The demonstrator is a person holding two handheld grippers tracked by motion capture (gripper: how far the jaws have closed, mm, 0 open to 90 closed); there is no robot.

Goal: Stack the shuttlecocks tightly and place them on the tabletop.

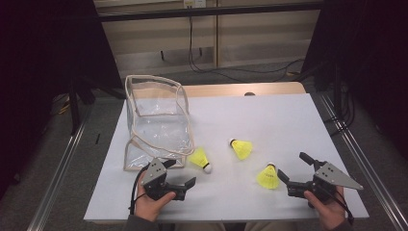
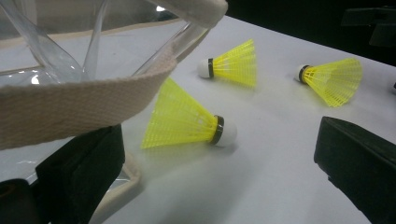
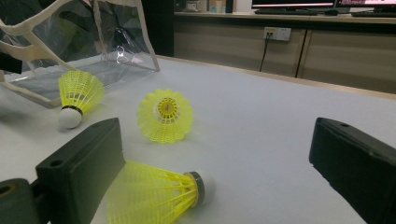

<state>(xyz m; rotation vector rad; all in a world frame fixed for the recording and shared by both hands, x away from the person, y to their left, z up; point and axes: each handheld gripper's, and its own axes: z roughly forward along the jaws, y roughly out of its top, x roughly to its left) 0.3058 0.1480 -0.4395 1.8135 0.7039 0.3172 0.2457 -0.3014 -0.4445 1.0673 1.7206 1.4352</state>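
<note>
High view has a white table (image 1: 269, 120), flat and matte, with a clear plastic bag (image 1: 159, 122) on its left half. The bag is boxy and see-through with cream fabric trim, mouth open toward the person, and as far as I can tell nothing's in it.

Three yellow shuttles lie on the table, all mesh plastic cones with white round tips. The left shuttle (image 1: 200, 159) lies just off the bag's front corner, tip pointing toward the person and a bit right. The middle shuttle (image 1: 241, 148) lies on its side with its tip pointing left. The right shuttle (image 1: 268, 177) has its tip pointing away, skirt toward the person.

Left gripper (image 1: 179, 174) sits at the bag's front edge, jaws wide, gripping nothing; the left shuttle is between them in its own view. Right gripper (image 1: 296, 168) is wide too, just beside the right shuttle, apparently not touching it.
</note>
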